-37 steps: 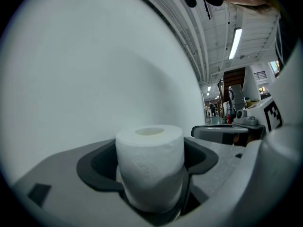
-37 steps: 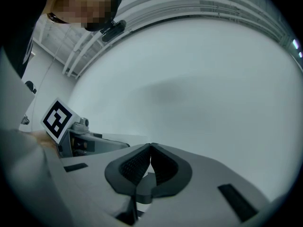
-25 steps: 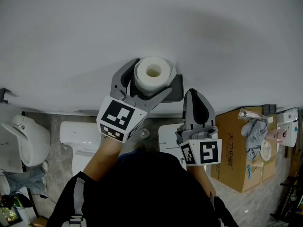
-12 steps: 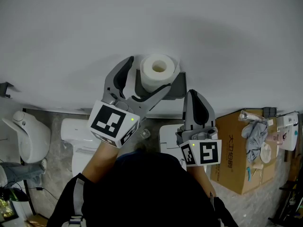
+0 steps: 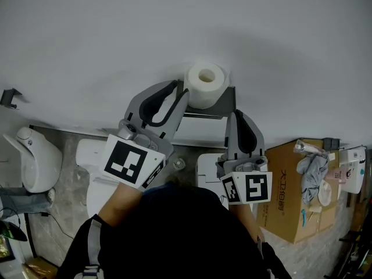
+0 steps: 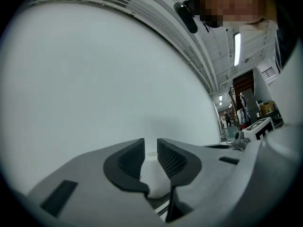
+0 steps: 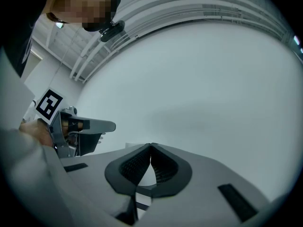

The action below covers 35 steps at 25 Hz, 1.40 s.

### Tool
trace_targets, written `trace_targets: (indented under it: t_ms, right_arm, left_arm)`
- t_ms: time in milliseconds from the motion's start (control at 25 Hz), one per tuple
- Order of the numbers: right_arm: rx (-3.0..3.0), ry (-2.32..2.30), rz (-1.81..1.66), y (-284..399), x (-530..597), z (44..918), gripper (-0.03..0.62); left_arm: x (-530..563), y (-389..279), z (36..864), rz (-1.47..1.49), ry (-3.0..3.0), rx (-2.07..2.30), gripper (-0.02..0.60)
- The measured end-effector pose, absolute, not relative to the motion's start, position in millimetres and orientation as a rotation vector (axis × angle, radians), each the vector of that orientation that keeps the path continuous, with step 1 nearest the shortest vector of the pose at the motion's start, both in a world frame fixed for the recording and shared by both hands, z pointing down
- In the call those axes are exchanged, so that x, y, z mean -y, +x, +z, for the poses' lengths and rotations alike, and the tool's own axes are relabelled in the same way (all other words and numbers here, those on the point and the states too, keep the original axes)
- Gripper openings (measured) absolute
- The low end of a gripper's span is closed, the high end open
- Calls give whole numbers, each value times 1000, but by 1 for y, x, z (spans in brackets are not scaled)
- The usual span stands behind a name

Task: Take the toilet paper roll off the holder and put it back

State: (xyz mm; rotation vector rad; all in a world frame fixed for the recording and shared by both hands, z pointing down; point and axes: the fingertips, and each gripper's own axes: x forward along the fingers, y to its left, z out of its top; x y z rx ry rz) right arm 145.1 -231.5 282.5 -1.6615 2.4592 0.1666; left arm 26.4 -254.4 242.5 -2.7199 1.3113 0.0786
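1. Left gripper [image 5: 179, 92] has let go. A second ago its jaws stood spread wide around the toilet paper roll [image 5: 206, 81]. They have just been closing and now leave only a slim gap, with nothing between the pads.
2. Over that second the left gripper has also drawn off to the left of the roll. Its tips now lie just beside the roll's left side, and I cannot tell whether they touch it.
3. Right gripper [image 5: 237, 116] has hardly shifted. Its jaws are pressed together on nothing, just under the holder's [image 5: 228, 100] front edge.
4. Unheld now, the roll stands upright on the holder, toward its left end, with the core hole facing up. The holder is fixed to the pale wall [image 5: 174, 28].
5. Judging from this, the put-back step looks finished, since the roll rests on its own with both grippers free of it. What seems left is only to back the grippers away without knocking the roll.
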Motion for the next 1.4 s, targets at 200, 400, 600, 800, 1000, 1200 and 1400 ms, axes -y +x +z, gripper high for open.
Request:
trace_targets:
  t_ms: [200, 400, 600, 800, 1000, 1200, 1400]
  right_arm:
    - [-2458, -1653, 182, 139, 226, 279, 23]
    - [-2450, -1668, 194, 138, 221, 278, 23]
    - [-2429, -1715, 200, 140, 218, 280, 23]
    - [-2427, -1737, 185, 141, 214, 292, 23]
    - [-2442, -1754, 156, 139, 210, 309, 23]
    - [-2472, -1775, 169, 134, 204, 323, 23]
    - [-2464, -1780, 141, 133, 201, 327, 22]
  left_arm:
    - [248, 16, 249, 67, -2705, -1355, 8]
    - [242, 9, 261, 19, -2682, -1404, 6]
    - [239, -2, 276, -14, -2646, -1478, 6]
    - [234, -6, 305, -52, -2650, -1532, 6]
    - [228, -5, 329, -96, -2669, -1552, 6]
    - [223, -1, 342, -110, -2702, -1545, 6]
    - [222, 4, 339, -94, -2693, -1487, 6]
